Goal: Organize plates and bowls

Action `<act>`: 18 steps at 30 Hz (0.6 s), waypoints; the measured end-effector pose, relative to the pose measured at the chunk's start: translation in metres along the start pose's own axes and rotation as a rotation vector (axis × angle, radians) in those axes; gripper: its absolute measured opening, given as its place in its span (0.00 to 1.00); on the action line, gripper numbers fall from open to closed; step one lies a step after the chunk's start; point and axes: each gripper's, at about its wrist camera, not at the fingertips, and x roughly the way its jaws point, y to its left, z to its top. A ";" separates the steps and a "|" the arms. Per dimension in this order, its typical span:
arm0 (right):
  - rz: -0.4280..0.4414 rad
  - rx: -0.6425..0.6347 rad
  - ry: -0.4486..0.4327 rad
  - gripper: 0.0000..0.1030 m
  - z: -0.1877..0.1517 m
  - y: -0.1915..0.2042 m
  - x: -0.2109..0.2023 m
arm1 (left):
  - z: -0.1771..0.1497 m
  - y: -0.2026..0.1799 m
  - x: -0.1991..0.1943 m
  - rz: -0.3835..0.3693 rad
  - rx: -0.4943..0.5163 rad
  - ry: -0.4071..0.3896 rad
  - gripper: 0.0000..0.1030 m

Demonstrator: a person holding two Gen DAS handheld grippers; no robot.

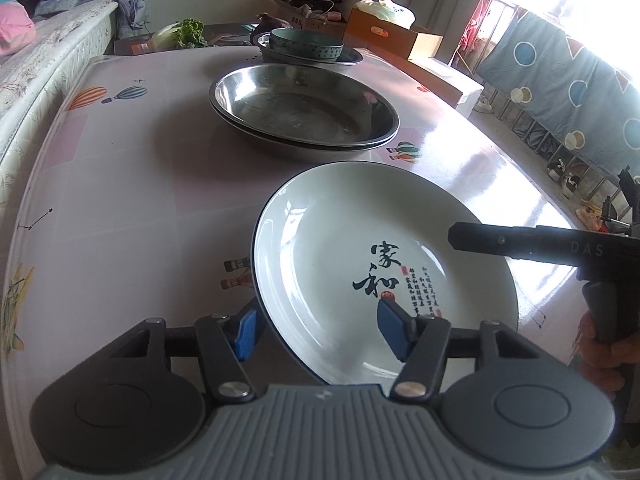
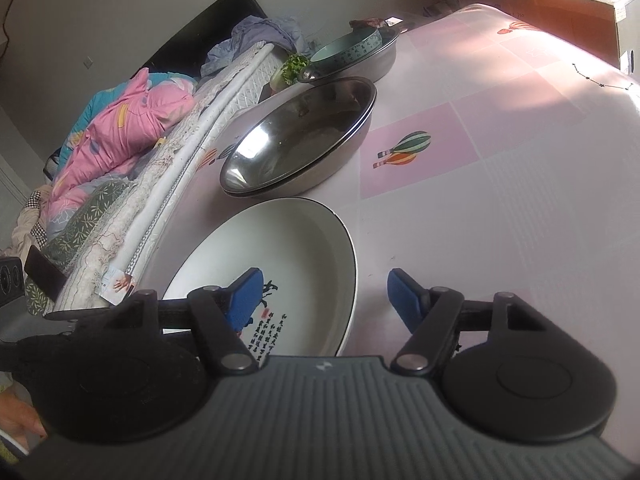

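A white plate (image 1: 360, 248) with black calligraphy lies on the table near its front; it also shows in the right wrist view (image 2: 288, 252). My left gripper (image 1: 320, 330) is open and straddles the plate's near left rim, one pad outside, one over the plate. My right gripper (image 2: 324, 300) is open and straddles the plate's right rim; its body shows in the left wrist view (image 1: 540, 244). Two stacked steel dishes (image 1: 300, 112) sit behind the plate. Further back a teal bowl (image 1: 306, 44) rests in another steel dish (image 1: 352, 56).
The table (image 1: 140, 184) has a pink cloth with balloon prints. A bed (image 1: 40, 64) with pink bedding runs along the table's left edge. Cardboard boxes (image 1: 392, 36) and a cabbage (image 1: 180, 34) stand behind the table.
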 end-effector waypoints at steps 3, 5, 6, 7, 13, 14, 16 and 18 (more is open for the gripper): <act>-0.035 -0.022 -0.005 0.44 -0.003 0.000 -0.003 | 0.000 0.000 0.000 0.024 0.000 -0.008 0.50; -0.049 -0.033 -0.006 0.37 -0.004 -0.001 -0.003 | 0.000 0.000 0.000 0.043 0.004 -0.011 0.42; -0.054 -0.039 -0.004 0.35 -0.005 -0.001 -0.003 | 0.000 0.000 -0.001 0.047 0.002 -0.010 0.41; -0.056 -0.044 -0.002 0.31 -0.005 -0.001 -0.003 | 0.000 0.001 -0.001 0.047 -0.001 -0.008 0.39; -0.048 -0.085 0.020 0.16 -0.005 0.008 0.003 | 0.001 0.002 -0.004 0.047 -0.008 0.008 0.37; -0.052 -0.091 0.020 0.16 -0.005 0.009 0.003 | 0.001 0.001 -0.005 0.045 -0.007 0.014 0.37; -0.054 -0.087 0.015 0.16 -0.004 0.009 0.004 | -0.001 0.001 -0.007 0.023 -0.017 0.028 0.38; -0.052 -0.073 0.012 0.16 -0.002 0.006 0.004 | -0.003 0.002 -0.008 -0.005 -0.026 0.036 0.38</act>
